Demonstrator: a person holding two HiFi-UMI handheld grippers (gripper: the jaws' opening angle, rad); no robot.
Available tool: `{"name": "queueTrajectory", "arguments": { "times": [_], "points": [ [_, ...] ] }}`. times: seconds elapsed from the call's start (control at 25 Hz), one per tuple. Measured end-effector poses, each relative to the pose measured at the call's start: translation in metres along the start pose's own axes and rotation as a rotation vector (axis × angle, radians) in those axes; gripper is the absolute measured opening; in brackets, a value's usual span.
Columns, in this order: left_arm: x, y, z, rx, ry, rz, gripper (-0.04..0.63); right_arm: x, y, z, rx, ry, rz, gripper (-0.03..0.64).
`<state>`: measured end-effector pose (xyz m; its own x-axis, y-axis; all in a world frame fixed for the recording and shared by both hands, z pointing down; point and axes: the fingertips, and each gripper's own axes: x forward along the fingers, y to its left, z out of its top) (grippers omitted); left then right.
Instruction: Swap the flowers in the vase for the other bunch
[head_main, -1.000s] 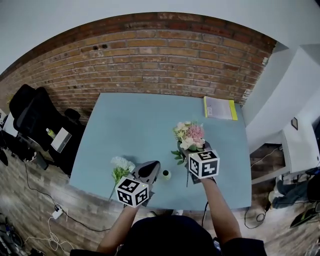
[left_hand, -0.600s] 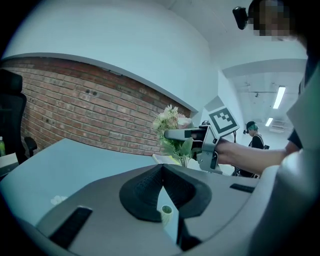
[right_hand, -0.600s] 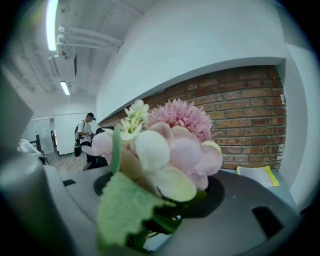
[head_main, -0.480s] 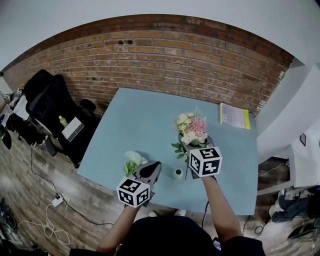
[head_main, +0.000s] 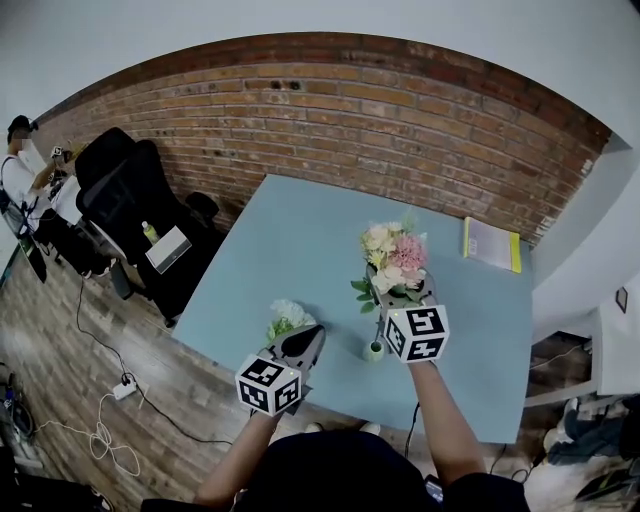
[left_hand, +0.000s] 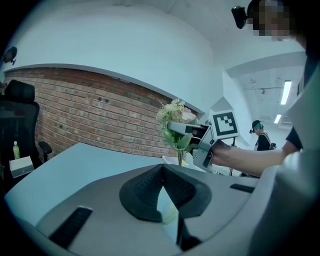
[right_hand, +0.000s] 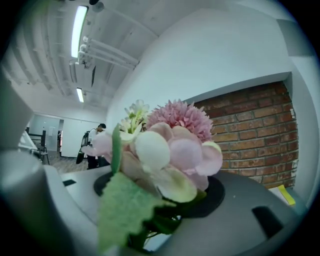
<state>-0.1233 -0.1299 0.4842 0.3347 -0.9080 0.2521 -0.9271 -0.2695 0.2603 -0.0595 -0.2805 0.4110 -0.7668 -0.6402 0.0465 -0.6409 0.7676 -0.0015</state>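
My right claw (head_main: 400, 298) grips the pink bunch (head_main: 393, 255) by its stems, holding it above the small vase (head_main: 374, 350) on the worktop (head_main: 300, 240), seemingly clear of it. My left claw (head_main: 300, 342) is clenched on the white bunch (head_main: 287, 315), not yet placed in the vase.

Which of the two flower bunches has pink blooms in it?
The pink-and-cream bunch held in the right tool. The white bunch in the left tool shows only white blooms and green stems.
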Motion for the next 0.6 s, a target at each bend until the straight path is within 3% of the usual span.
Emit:
{"name": "queueTrajectory", "arguments": {
  "times": [0.16, 0.6],
  "points": [
    [-0.006, 0.006, 0.0, -0.001, -0.002, 0.017, 0.009, -0.003, 0.011, -0.01, -0.059, -0.015, -0.003, 0.276],
    [-0.012, 0.006, -0.006, -0.004, 0.007, 0.013, 0.009, -0.026, 0.009, -0.053, -0.061, -0.048, -0.072, 0.276]
  ]
}}
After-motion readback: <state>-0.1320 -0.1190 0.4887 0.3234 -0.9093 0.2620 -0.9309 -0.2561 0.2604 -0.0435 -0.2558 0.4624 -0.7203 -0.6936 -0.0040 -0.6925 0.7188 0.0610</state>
